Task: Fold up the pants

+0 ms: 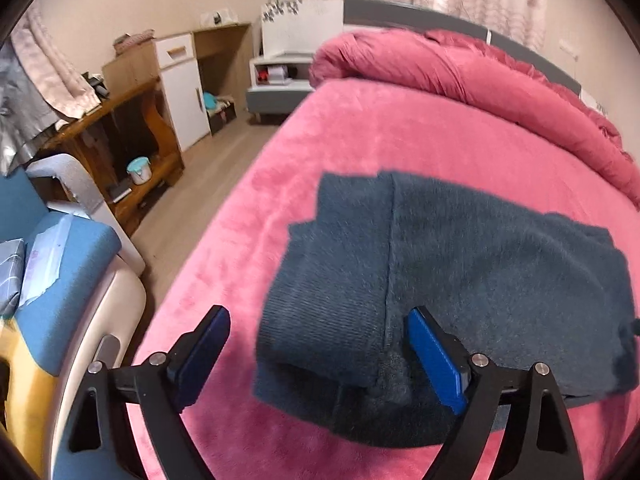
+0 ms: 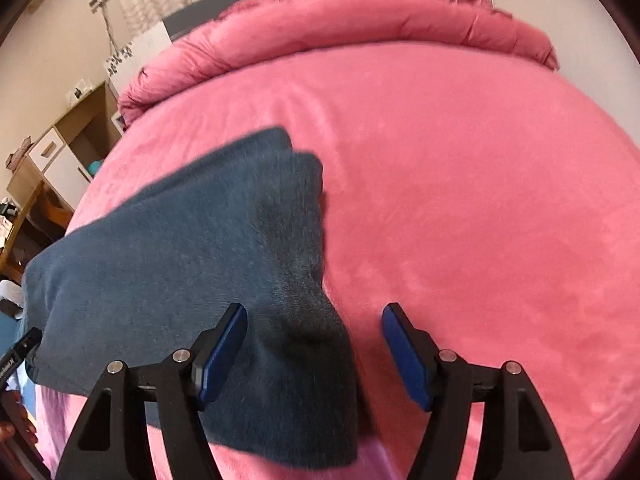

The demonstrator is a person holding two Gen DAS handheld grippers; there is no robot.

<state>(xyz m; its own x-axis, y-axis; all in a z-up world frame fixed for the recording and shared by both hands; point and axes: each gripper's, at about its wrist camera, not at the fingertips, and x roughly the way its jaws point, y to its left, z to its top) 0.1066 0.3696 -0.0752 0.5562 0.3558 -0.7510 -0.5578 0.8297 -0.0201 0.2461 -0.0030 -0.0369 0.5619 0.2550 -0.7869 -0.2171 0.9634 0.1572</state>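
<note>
A: where are the pants?
B: folded on the pink bed. Left gripper gapes wide over one end, right gripper is spread too, cloth between, unpinched.

1. Pants — dark teal-blue, ribbed weave at one end.
2. Bed cover — plain bright pink plush.
3. Rolled quilt: deeper rose.
4. Gripper pads: blue, on black arms.

Pink bedspread, rolled red duvet, wooden shelf, white cabinet.
</note>
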